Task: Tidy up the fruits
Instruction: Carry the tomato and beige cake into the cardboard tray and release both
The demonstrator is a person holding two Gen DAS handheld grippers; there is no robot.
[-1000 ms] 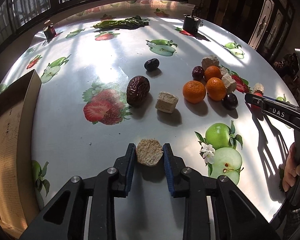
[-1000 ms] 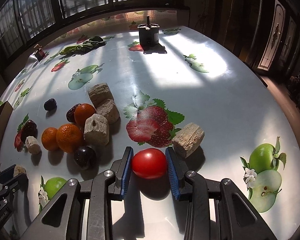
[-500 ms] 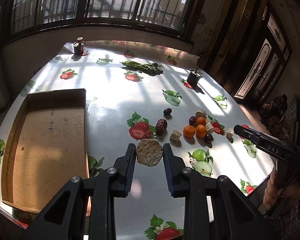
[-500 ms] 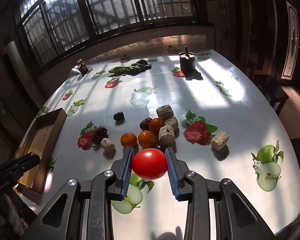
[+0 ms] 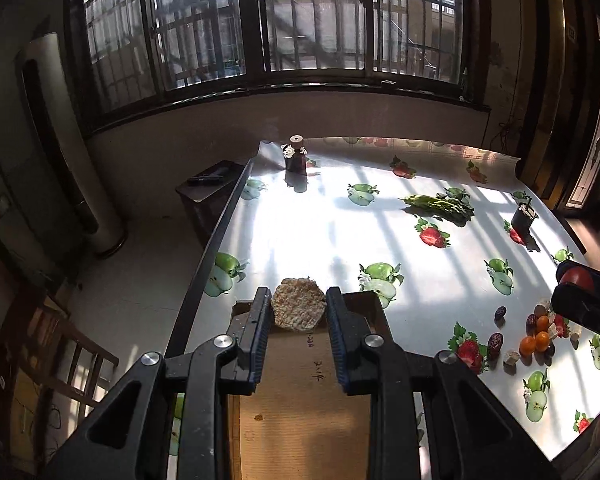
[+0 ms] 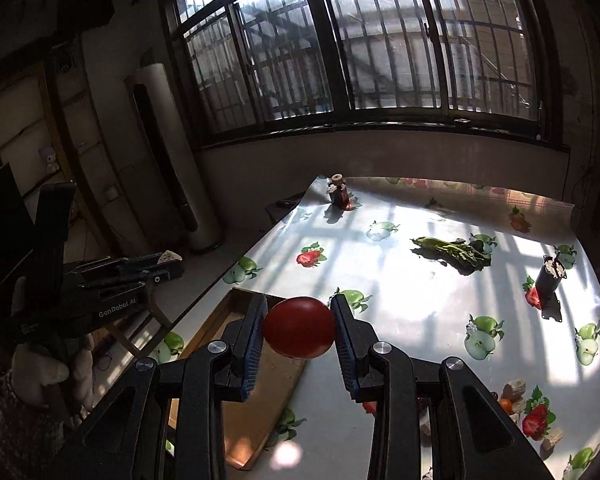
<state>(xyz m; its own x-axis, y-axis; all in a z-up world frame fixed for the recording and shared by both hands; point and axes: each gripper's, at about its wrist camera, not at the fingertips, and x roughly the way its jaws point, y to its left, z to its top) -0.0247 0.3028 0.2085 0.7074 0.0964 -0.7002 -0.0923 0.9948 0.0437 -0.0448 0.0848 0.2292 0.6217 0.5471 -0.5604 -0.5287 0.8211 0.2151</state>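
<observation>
Above the cardboard tray, left gripper is clamped on a beige crumbly puck, jaws narrowed to its width. Right gripper is closed on a red tomato, held over the tray's far right edge by the look of it. Both items are well off the table. Remaining fruit pile — oranges, dates, beige chunks — sits well apart to the right. Risks: a drop from this height could bounce or roll the tomato off the shallow tray; the puck may crumble under squeeze; the two grippers may collide over the same tray.
</observation>
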